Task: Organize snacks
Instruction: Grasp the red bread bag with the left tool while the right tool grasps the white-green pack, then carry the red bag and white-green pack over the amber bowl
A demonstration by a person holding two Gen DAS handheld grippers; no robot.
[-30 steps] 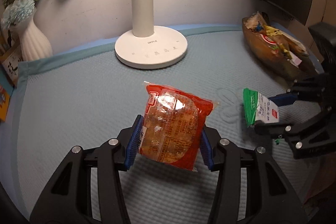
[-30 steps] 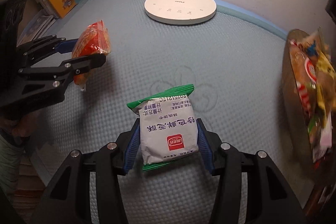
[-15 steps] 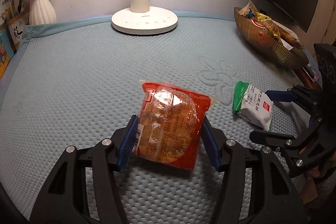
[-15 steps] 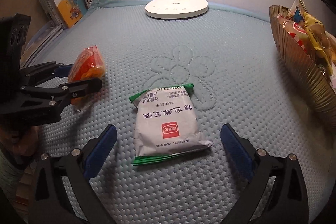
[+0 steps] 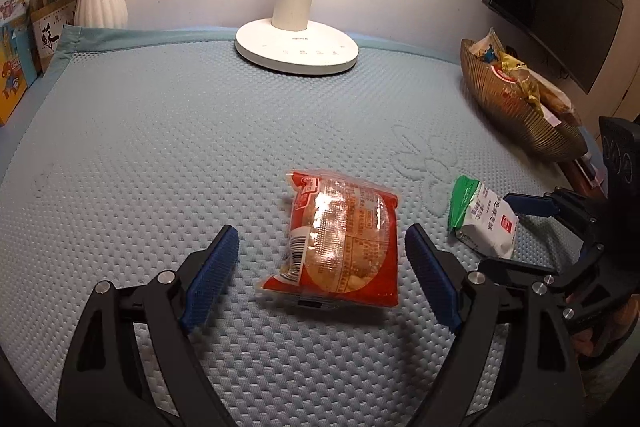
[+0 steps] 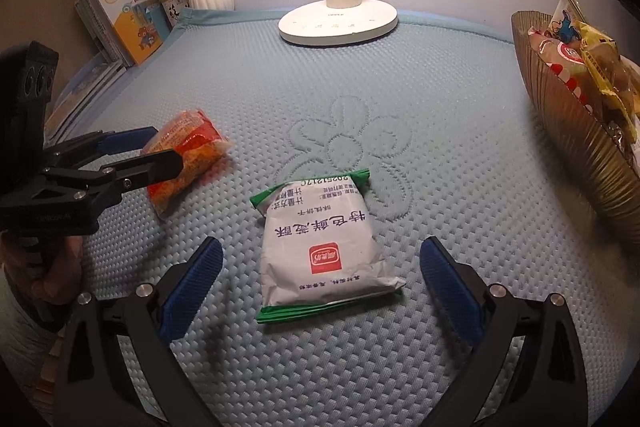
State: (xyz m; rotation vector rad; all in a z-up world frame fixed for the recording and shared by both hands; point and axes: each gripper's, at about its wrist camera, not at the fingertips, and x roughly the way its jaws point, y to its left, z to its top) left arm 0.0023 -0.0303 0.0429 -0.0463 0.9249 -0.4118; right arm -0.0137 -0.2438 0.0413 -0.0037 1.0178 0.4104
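Left wrist view: left gripper point(image 5: 322, 265) spread around red transparent snack packet point(image 5: 344, 241) lying frame centre on blue textured mat point(image 5: 160, 131). Right gripper point(image 6: 322, 281) spread around white green-edged snack packet point(image 6: 320, 247), centre. Ribbed gold bowl point(image 6: 576, 139) of snacks right edge; white lamp base point(image 5: 296, 49) upper centre.

Mat point(image 5: 160, 131) centre free; lamp point(image 5: 296, 47) behind, bowl point(image 6: 580, 147) right.

A red-orange snack packet point(image 5: 344, 243) and a white packet point(image 6: 324, 247) edged in green (red logo) lie on a pale blue mat point(image 5: 160, 131) with a dimpled weave.
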